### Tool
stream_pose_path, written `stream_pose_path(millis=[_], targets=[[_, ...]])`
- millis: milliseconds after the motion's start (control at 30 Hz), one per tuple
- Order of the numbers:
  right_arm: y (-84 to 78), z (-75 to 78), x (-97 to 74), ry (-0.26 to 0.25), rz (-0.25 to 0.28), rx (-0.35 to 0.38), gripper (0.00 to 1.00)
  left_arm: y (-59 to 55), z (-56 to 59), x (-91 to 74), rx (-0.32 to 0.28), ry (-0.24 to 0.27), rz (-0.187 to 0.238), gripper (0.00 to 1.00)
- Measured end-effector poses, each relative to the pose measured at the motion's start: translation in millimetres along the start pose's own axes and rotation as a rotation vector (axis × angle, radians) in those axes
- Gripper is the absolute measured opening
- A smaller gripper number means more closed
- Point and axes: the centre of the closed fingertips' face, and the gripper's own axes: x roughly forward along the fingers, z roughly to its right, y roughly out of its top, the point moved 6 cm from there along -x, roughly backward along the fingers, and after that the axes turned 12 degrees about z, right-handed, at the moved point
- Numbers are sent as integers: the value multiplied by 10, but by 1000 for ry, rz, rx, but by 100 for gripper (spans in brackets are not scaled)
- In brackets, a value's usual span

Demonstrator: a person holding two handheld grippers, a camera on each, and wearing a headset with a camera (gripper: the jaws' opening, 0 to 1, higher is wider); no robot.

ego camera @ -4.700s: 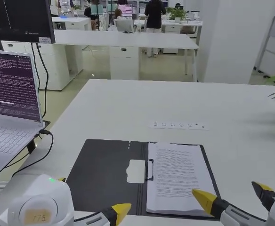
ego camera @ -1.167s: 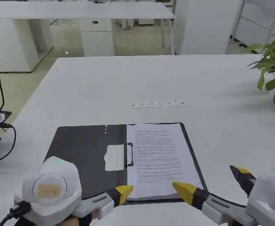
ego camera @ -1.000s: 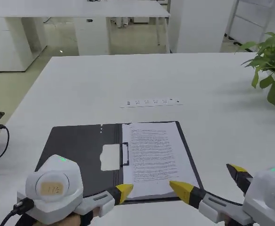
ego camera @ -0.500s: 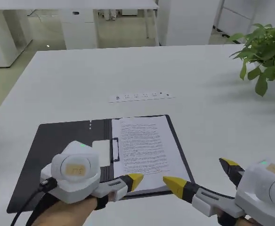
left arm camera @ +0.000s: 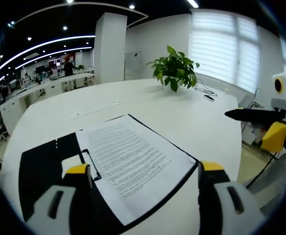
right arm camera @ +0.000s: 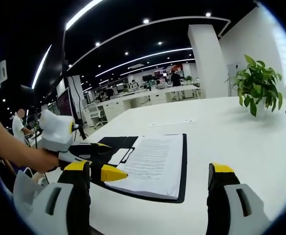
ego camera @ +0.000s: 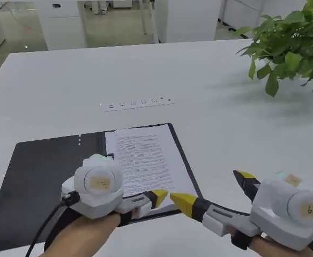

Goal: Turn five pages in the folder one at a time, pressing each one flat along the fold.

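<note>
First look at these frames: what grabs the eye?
An open black folder with a printed page on its right half lies on the white table. The left tool and right tool, yellow-tipped, both open, point at the page's near edge. A leafy green plant stands at the table's far right.

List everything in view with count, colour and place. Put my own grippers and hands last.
table: one, white, under everything.
folder: one, black, open flat on the table near the person.
pages: one stack, white with printed text, on the folder's right half.
power strip: one, white, on the table beyond the folder.
plant: one, green, far right of the table.
left gripper: one, white with yellow tips, open, at the folder's near edge.
right gripper: one, white with yellow tips, open, beside the folder's near right corner.
left hand, right hand: two, each holding its gripper.
</note>
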Motion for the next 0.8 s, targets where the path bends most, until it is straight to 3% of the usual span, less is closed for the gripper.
stream_pose_path(millis=[300,600,800], targets=[[-24,27,20,-5,-5,0,100,-122,101,310,-18,-15,3,84],[-59,61,47,-13,-15,9,100,-251,167,462,-8,-19,-20,79],[-80,61,73,-12,-21,15,100,-341,199,541,28,-23,-35,76]])
